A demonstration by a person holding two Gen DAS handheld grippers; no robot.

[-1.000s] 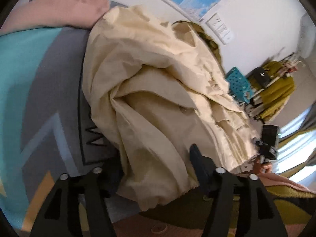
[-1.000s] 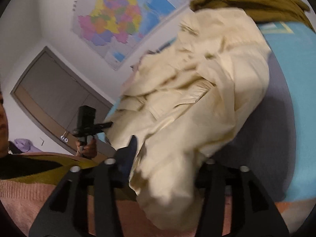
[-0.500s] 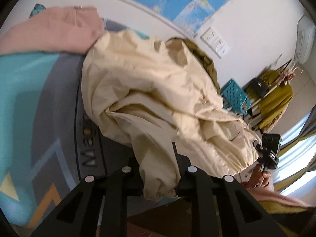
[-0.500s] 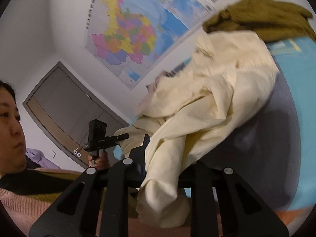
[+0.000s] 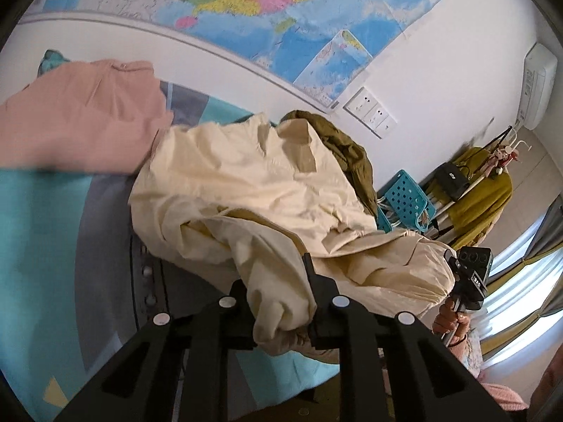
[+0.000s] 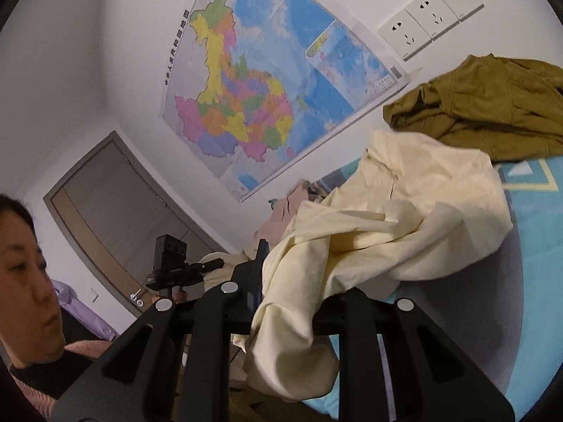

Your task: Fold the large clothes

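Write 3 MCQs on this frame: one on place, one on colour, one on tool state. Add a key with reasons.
1. Where does the olive jacket lie?
A. At the far side of the bed, by the wall, beyond the cream coat
B. On the blue chair
C. On the floor by the door

2. What colour is the garment beside the cream coat in the left wrist view?
A. Black
B. Pink
C. Red

3. What is the state of the left tool and the right tool?
A. Both open, clear of cloth
B. Only the left one grips cloth
C. Each shut on the cream coat

Key:
1 A: it sits under the wall sockets, past the coat.
2 B: the cloth is pale pink.
3 C: cream fabric is pinched between both pairs of fingers.
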